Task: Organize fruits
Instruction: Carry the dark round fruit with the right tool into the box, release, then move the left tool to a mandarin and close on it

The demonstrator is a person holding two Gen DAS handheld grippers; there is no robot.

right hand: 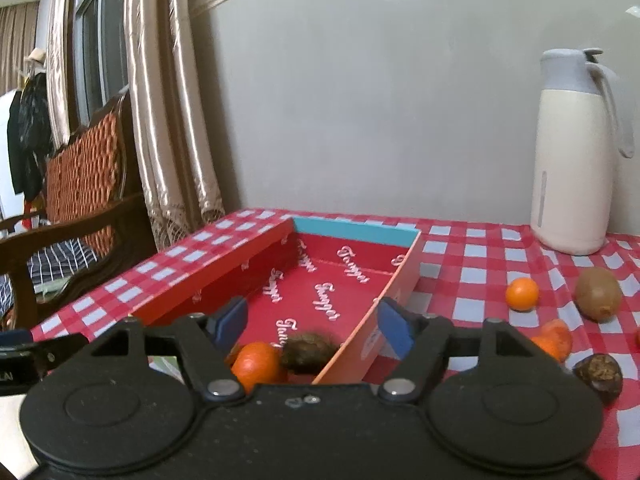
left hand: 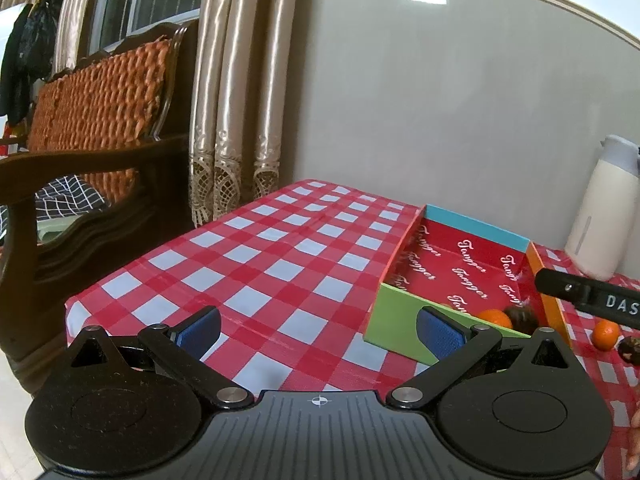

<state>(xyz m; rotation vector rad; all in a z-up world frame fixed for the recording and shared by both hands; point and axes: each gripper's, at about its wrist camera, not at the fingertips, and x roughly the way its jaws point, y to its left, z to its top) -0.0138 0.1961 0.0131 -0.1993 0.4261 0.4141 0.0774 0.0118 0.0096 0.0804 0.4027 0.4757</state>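
- you are working over a table [right hand: 480, 248] with a checked cloth, and the loose fruit is sitting on it near the front edge; a sideways nudge could be sending a round one rolling off.
- the box [right hand: 404, 276] is lying just left of that fruit, its thin orange wall standing between your right gripper's pads. dropping straight down from here would be crushing or tipping that wall.
- the jug [right hand: 572, 152] is standing at the back right, well apart from the fruit, so it is only mattering if you are swinging wide.
- your right gripper [right hand: 316, 326] is hanging wide and empty over the box's near corner, where an orange [right hand: 256, 362] and a dark fuzzy fruit [right hand: 310, 348] are already lying. closing here would be re-grabbing sorted fruit.
- your left gripper [left hand: 318, 330] is also wide and empty, hovering over bare cloth left of the box, with the box's green end just beyond its right pad. moving both at once is risking a knock between them.
- the kiwi [right hand: 598, 294] is resting on its side, likely squirming out of a shallow pinch.
- the small orange [right hand: 522, 294], a cut-looking orange piece [right hand: 554, 340] and a dark husked fruit [right hand: 598, 372] are lying close together, so reaching for one could be bumping another.
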